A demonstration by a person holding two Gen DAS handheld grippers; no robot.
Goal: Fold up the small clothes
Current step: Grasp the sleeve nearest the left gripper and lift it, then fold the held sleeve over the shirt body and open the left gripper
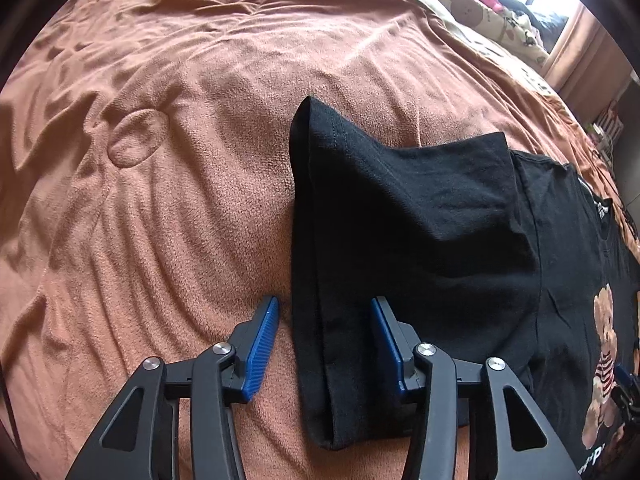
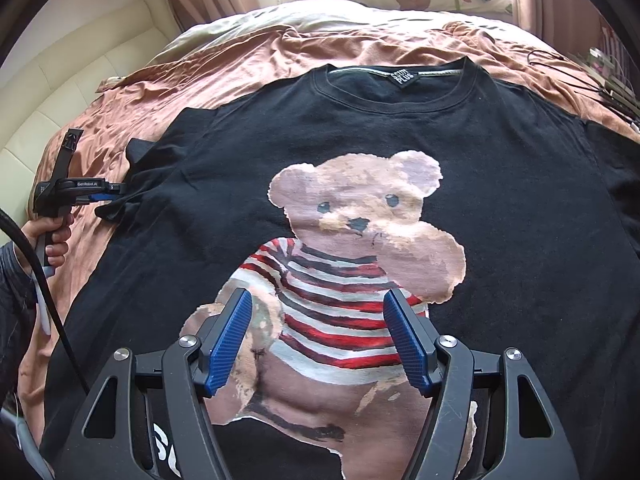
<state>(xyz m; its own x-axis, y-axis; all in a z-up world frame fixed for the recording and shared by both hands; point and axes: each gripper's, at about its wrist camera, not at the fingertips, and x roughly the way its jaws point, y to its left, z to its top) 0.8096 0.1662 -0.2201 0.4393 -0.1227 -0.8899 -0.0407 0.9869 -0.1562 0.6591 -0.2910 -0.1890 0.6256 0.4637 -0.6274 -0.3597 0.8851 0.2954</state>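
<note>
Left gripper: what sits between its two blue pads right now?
In the left wrist view, the black T-shirt's sleeve hem lies between the left gripper pads.

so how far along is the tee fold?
Done: the black T-shirt lies spread face up on the orange blanket, bear print showing. In hand: the left gripper straddles the sleeve, whose hem sits between the pads, not yet pinched. The right gripper hovers open over the print. Left: every fold; both sides and the bottom are still flat.
</note>
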